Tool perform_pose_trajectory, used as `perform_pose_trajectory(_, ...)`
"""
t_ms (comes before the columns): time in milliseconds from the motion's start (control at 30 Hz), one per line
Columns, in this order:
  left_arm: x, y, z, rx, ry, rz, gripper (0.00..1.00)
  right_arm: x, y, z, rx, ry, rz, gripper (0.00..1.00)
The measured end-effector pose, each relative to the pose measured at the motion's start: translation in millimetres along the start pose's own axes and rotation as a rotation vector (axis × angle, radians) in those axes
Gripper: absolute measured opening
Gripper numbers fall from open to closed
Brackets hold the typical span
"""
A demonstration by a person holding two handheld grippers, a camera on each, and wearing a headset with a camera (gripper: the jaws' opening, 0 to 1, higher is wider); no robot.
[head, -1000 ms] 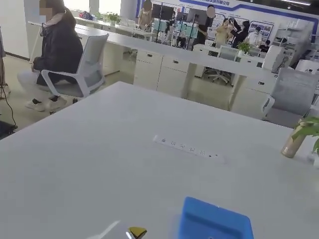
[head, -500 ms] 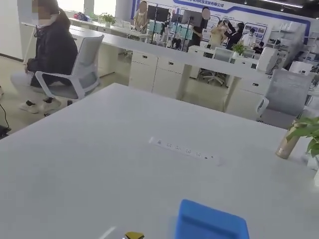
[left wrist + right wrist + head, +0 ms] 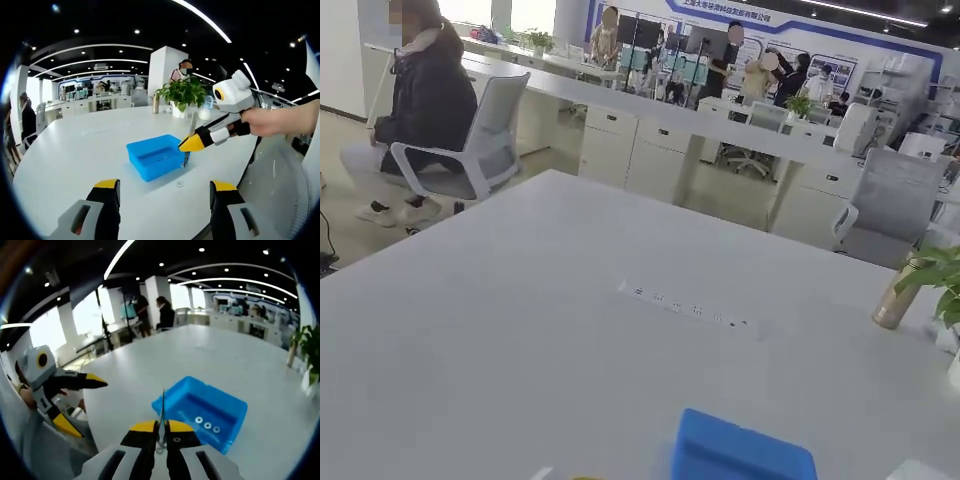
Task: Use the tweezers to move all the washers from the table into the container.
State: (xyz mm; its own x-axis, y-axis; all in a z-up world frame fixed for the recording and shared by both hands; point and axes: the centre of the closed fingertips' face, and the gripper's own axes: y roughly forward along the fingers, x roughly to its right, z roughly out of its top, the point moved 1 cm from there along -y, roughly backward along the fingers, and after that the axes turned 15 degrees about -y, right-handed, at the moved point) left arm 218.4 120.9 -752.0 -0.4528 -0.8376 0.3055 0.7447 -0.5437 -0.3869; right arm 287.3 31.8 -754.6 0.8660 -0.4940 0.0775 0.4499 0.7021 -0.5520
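Three small silver ring washers (image 3: 207,425) lie in the blue plastic box (image 3: 192,402), the right gripper (image 3: 161,432) pinches thin metal tweezers (image 3: 163,410), and the left gripper (image 3: 165,184) has its jaws wide apart.

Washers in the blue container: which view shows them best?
Right gripper view: it looks down into the container, with three washers on its floor. Left gripper view shows the container side-on, head view its rim; no washers discernible inside.

No writing could be read with confidence; in the head view a blue band (image 3: 735,10) along the top of the far wall carried a row of white characters; they were too small and too blurred to make out, character by character.
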Motion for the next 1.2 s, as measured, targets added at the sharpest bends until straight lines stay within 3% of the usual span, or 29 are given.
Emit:
perform_pose_trajectory(467,-1.3,0.7,-1.8,-0.011,0.005,0.006,0.72,27.1,8.4,27.2,0.033,-0.063,-0.005,0.03)
perform_pose_trajectory(1200,-4.4,3.4,-5.7,-0.03,0.02,0.014,0.7,40.6,29.9,45.7,0.037,-0.089,0.001,0.03)
